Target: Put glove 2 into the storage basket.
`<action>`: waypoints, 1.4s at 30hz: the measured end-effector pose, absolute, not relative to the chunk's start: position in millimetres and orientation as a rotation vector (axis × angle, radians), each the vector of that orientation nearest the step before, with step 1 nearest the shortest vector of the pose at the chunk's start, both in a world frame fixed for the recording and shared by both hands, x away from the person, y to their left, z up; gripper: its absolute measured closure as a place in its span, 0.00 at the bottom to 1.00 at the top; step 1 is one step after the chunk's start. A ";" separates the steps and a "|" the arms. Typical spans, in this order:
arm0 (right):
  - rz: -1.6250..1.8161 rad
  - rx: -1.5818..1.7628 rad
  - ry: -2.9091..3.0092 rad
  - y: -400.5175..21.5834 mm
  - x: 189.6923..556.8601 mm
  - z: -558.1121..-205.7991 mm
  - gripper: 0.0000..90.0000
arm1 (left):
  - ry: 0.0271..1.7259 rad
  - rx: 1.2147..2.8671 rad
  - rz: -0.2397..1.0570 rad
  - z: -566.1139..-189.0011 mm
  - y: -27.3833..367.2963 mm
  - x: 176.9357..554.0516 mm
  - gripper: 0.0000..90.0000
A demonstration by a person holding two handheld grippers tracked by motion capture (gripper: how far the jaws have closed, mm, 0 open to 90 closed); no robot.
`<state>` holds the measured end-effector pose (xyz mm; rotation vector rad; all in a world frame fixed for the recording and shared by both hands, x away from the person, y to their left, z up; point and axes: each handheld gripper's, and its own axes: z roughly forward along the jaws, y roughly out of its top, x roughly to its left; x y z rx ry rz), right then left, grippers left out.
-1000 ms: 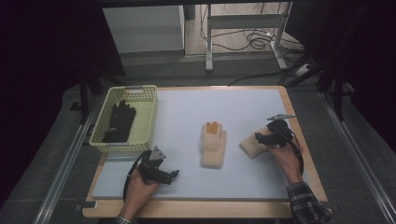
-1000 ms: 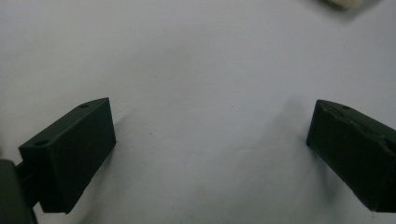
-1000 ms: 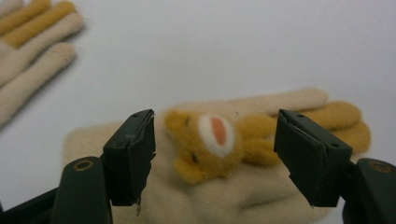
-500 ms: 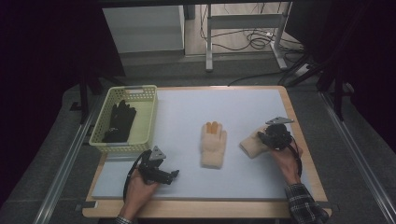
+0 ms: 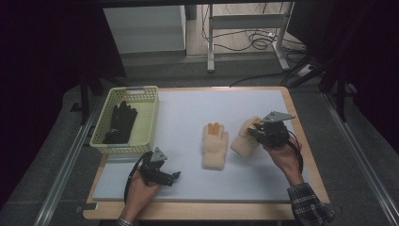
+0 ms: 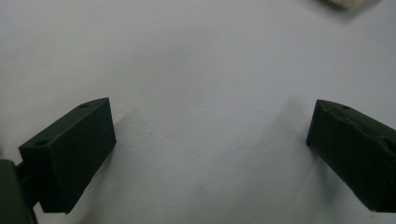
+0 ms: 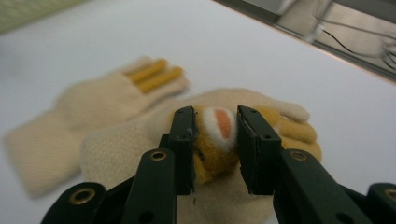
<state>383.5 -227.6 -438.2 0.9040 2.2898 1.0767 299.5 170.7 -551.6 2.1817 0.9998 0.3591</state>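
**Bright desk, dark room, soft close-ups**

In the high view the pale mat point(image 5: 188, 136) on the desk is evenly lit from above, with no glare, while the room around it sinks into near-black at the left and right edges. The floor beyond the far edge is dim. Shadows on the mat are short and soft.

The left gripper view is sharp at the centre but dim, with faint shadows beside the black jaws and darker corners.

The right gripper view is washed bright; the far glove point(image 7: 93, 107) is blurred, the held glove point(image 7: 219, 126) sharper, and the desk's far edge smears out of focus.
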 end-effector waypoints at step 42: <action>1.133 0.659 2.584 -152.2 404.2 -472.3 0.57 | 1.000 2.182 0.358 -551.6 170.7 299.5 0.02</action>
